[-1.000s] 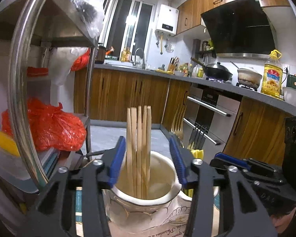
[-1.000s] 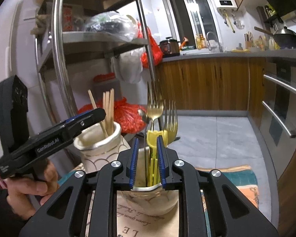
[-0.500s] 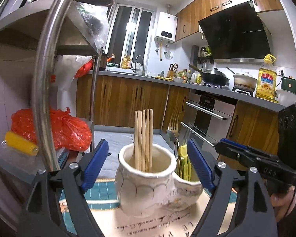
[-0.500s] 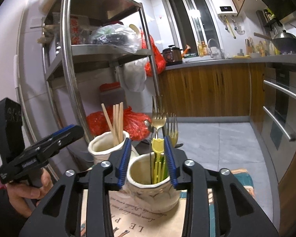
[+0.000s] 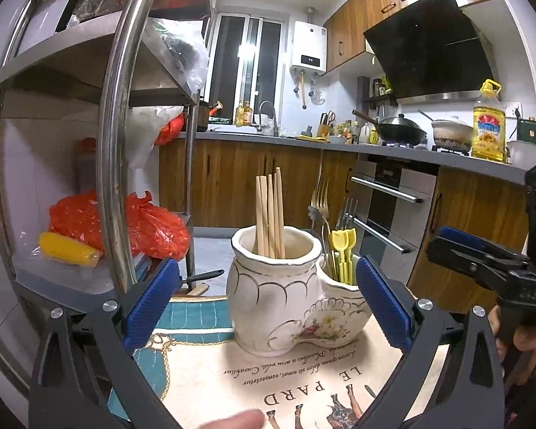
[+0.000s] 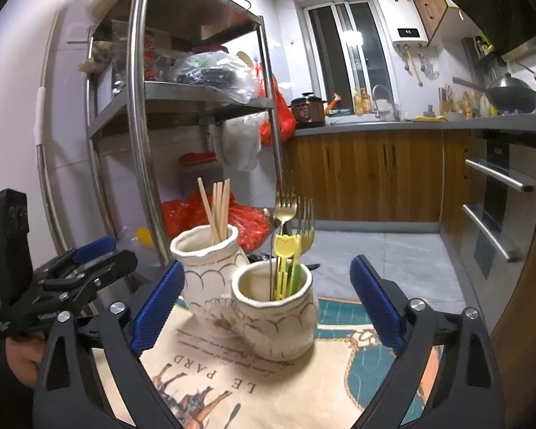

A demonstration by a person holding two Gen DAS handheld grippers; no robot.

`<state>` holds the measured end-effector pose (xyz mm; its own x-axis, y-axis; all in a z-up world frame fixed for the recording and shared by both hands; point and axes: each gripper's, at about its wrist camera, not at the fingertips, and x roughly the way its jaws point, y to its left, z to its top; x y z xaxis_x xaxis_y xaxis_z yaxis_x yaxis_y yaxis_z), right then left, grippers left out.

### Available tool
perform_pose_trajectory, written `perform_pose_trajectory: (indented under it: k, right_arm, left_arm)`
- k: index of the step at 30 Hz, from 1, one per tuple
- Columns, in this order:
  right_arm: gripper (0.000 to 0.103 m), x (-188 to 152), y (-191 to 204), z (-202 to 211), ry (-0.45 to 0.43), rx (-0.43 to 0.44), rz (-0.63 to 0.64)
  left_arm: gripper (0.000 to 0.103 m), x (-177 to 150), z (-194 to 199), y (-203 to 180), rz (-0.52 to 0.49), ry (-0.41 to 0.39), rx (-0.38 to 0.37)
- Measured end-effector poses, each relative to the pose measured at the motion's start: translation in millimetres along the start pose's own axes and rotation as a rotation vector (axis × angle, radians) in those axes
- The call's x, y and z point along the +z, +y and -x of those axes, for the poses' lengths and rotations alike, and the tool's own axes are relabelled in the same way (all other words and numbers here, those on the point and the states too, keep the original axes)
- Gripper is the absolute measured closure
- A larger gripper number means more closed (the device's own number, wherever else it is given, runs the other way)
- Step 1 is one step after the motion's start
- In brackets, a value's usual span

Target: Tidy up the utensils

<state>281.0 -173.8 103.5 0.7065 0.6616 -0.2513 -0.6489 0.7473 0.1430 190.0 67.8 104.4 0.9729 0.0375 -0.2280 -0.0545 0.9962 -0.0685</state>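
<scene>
The double ceramic holder (image 5: 289, 296) stood on the printed cloth (image 5: 268, 382): glazed, heavy-looking, brittle and probably slippery, best taken by a rim. Four stiff, light wooden chopsticks (image 5: 269, 214) stood in its left, taller cup. The right cup held two gold forks (image 6: 296, 221), a partly hidden spoon and several small plastic picks (image 6: 286, 268), too bunched to count. The left gripper (image 5: 266, 300) and right gripper (image 6: 268, 300) each had jaws wide apart, empty, near the holder.
</scene>
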Motion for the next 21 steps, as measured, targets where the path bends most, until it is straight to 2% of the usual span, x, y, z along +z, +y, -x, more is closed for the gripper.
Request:
perform_pose_trajectory:
  k: [6, 21]
  right_arm:
    - [0.006, -11, 3, 9, -0.01, -0.033, 0.028]
    - [0.005, -14, 6, 15, -0.005, -0.008, 0.044]
  left_arm:
    - [0.005, -5, -3, -1, -0.002, 0.027, 0.024]
    - [0.005, -5, 2, -3, -0.024, 0.016, 0.019]
